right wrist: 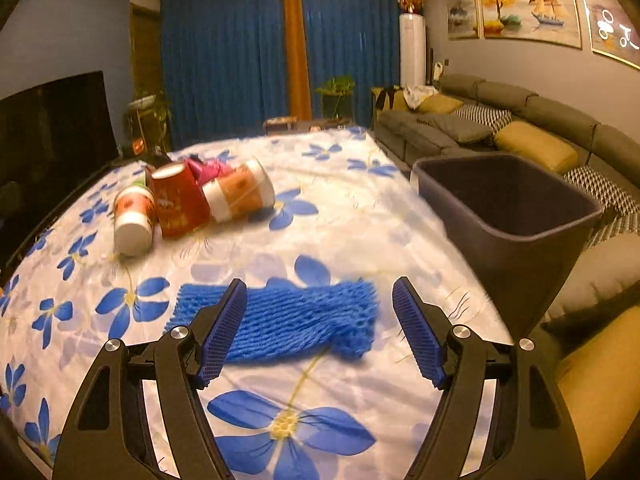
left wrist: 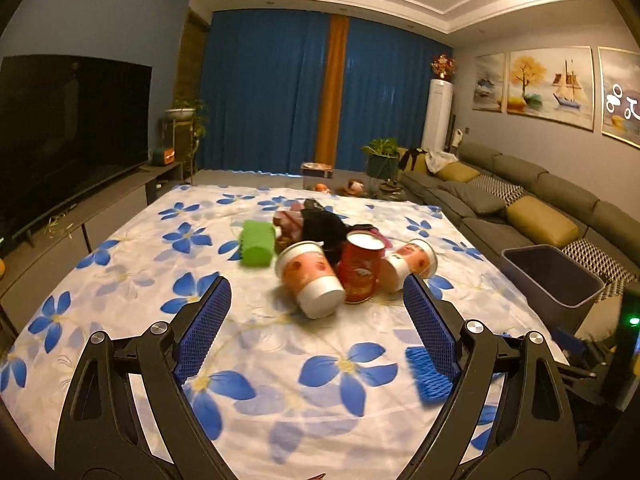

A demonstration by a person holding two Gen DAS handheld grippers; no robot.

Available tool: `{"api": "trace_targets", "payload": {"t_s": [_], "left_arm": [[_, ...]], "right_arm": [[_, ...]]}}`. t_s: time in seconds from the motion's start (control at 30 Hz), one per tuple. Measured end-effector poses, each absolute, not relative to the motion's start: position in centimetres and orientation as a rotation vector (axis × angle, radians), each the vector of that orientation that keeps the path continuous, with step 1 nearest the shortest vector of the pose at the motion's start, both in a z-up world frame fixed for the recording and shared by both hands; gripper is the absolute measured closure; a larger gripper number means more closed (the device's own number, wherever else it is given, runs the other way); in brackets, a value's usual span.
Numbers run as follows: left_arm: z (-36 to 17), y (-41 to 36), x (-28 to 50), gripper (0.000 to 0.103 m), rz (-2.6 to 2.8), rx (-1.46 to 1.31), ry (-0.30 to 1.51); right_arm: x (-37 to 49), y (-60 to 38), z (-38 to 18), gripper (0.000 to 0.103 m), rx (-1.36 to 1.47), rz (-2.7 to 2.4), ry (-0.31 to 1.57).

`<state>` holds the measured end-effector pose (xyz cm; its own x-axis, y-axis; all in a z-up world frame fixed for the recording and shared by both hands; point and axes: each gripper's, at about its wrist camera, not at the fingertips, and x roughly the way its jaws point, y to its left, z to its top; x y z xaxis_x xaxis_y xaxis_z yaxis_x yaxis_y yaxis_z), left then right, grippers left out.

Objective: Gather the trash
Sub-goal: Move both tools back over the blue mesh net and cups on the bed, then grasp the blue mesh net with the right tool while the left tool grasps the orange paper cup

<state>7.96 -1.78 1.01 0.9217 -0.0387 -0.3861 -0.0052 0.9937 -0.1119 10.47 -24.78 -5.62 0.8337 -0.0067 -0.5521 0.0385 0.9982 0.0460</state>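
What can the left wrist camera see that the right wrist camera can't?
Only the left wrist view shows the green foam net lying whole, and the open, empty left gripper. Only the right wrist view shows the blue foam net whole, lying between the open right gripper. Both show the three tipped cups, including the red cup, the grey bin and the flowered cloth.
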Motion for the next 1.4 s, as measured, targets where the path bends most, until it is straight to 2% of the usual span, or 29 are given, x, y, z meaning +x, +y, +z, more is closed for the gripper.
{"api": "trace_targets", "payload": {"t_s": [0.57,0.7,0.87,0.93,0.97,1.03,1.1,1.4], "left_arm": [[-0.6,2.2,8.9,0.017,0.02,-0.167,0.421],[-0.8,1.9,9.2,0.017,0.01,-0.167,0.425],[-0.8,1.4,9.3,0.017,-0.003,-0.159,0.429],[-0.9,1.2,9.3,0.017,-0.007,-0.156,0.433],[-0.9,1.2,9.3,0.017,-0.009,-0.154,0.434],[-0.9,1.1,9.5,0.017,-0.013,-0.155,0.439],[-1.0,1.1,9.7,0.017,-0.015,-0.154,0.445],[-1.7,0.6,12.2,0.017,-0.024,-0.155,0.481]], "right_arm": [[14.1,-24.7,-9.9,0.029,0.063,-0.066,0.835],[14.6,-24.5,-10.4,0.035,0.064,-0.043,0.877],[14.3,-24.0,-10.4,0.054,0.051,0.001,0.867],[14.1,-23.8,-10.3,0.07,0.051,0.025,0.861],[14.0,-23.7,-10.3,0.073,0.054,0.036,0.86],[13.8,-23.5,-10.2,0.087,0.06,0.07,0.857],[13.8,-23.2,-10.2,0.095,0.067,0.094,0.853],[12.7,-23.3,-6.3,0.096,0.067,0.084,0.699]]}}
